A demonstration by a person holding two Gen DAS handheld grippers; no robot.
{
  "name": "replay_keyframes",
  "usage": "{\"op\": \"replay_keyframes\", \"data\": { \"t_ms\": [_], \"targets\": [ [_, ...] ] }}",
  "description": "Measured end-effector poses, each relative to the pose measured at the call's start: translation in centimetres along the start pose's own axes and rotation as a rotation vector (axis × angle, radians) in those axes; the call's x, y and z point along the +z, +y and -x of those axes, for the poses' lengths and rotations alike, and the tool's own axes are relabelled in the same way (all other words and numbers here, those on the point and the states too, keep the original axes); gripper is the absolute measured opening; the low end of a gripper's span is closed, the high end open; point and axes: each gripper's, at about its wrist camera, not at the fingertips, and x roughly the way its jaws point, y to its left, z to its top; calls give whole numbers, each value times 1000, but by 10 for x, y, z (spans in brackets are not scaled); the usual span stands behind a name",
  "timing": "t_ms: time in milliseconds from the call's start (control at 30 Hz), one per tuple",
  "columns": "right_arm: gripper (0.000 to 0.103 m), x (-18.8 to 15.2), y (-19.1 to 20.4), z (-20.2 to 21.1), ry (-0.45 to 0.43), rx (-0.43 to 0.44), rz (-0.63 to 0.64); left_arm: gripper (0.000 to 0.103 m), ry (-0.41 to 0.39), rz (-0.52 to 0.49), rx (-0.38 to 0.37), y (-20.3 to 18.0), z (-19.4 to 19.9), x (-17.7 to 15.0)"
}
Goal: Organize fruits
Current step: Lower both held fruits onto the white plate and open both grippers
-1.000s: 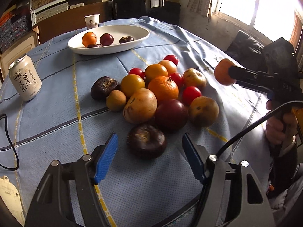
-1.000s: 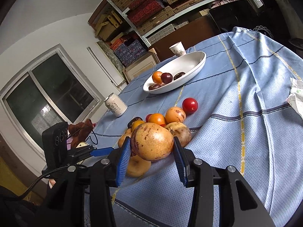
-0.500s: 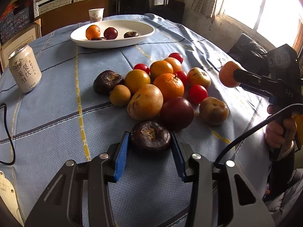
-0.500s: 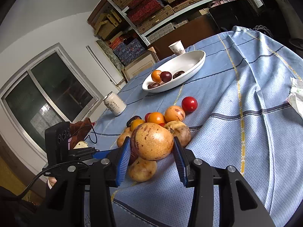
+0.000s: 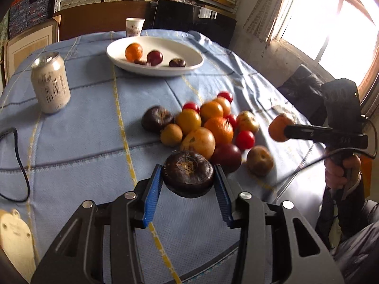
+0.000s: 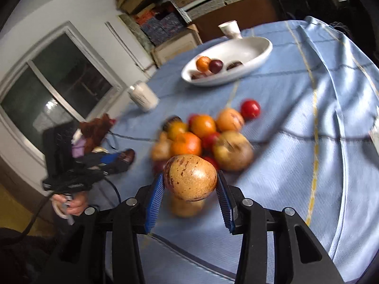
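My left gripper [image 5: 188,176] is shut on a dark brown round fruit [image 5: 188,172] and holds it above the blue cloth, in front of a pile of fruits [image 5: 208,127]. My right gripper [image 6: 190,184] is shut on a tan speckled fruit [image 6: 190,177] above the near side of the same pile [image 6: 201,137]. The right gripper also shows in the left wrist view [image 5: 280,127], at the right. A white oval plate [image 5: 189,68] at the far side holds an orange [image 5: 133,51], a dark red fruit [image 5: 154,57] and dark fruits; it also shows in the right wrist view [image 6: 248,54].
A white drink can [image 5: 51,82] stands at the left on the blue tablecloth [image 5: 83,130]. A paper cup [image 5: 134,26] stands behind the plate. A black cable [image 5: 20,165] lies at the left edge. Shelves and a window surround the table.
My left gripper closed on the dark brown fruit and lifted it off the cloth. My right gripper, still holding the tan fruit, moved up and toward the pile.
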Motion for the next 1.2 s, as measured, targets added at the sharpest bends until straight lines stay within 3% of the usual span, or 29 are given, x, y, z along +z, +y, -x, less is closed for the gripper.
{"op": "replay_keyframes", "data": {
  "t_ms": [100,233,333,567,733,800,833,867,967,1100,1200],
  "targets": [
    [44,43,11,3,-115,-20,41,43,-52,-7,35,0,6,34],
    [44,100,-3,-37,-207,-87,50,43,-101,49,80,13,-12,97],
    [44,126,-27,-79,-197,-176,22,43,-68,135,72,38,-37,135],
    [44,143,-64,-131,-126,-193,-42,43,-7,178,221,72,-100,184],
    [46,148,-69,-131,-112,-170,-40,43,-8,167,243,78,-131,196],
    [60,150,-71,-124,-104,-138,-66,62,-3,154,257,76,-136,196],
    [62,151,-72,-118,-103,-90,-92,83,-11,159,270,74,-133,195],
    [62,152,-72,-109,-106,-43,-113,90,-44,177,281,73,-124,193],
    [63,149,-56,-81,-146,-17,-61,91,-100,207,219,68,-96,183],
    [65,131,-33,-58,-179,-106,79,97,-168,218,190,56,-59,149],
    [66,108,-30,-53,-138,-143,145,98,-210,240,186,55,-44,116]
  ]
}}
